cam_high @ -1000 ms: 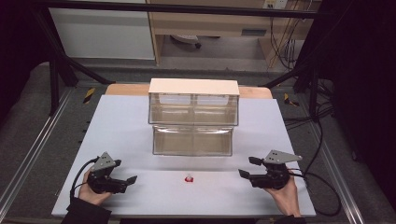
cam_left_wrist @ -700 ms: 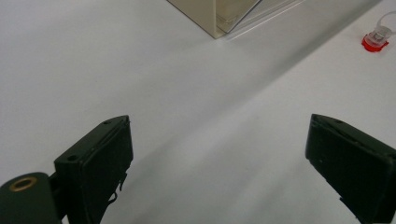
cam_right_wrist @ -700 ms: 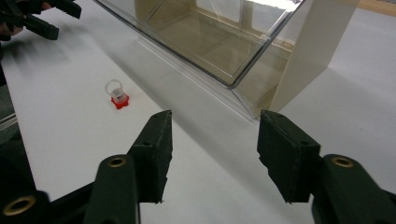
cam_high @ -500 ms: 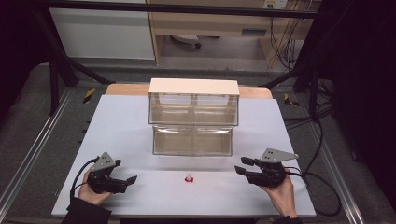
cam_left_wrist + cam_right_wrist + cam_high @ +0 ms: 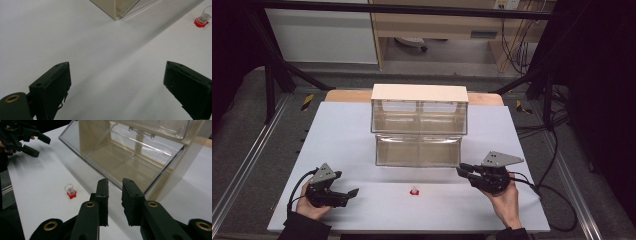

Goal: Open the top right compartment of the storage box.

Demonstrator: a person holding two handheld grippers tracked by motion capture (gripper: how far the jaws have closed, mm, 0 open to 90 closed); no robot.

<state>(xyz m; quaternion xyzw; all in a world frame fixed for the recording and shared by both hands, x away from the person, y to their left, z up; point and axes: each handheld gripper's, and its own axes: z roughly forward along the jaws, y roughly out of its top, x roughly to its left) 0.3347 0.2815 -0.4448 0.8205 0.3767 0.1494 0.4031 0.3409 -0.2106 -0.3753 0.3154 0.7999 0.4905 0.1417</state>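
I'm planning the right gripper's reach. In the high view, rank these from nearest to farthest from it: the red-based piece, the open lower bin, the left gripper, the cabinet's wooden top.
From the right gripper:
1. Open lower bin, just ahead on its inner side.
2. Red-based piece, toward the table's middle.
3. Wooden top, at the back.
4. Left gripper, across the table.

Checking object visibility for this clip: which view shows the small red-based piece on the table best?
The right gripper view: the small red-based piece shows whole, clear top on red base. The left gripper view catches it at the frame corner. The high view shows it as a tiny speck.
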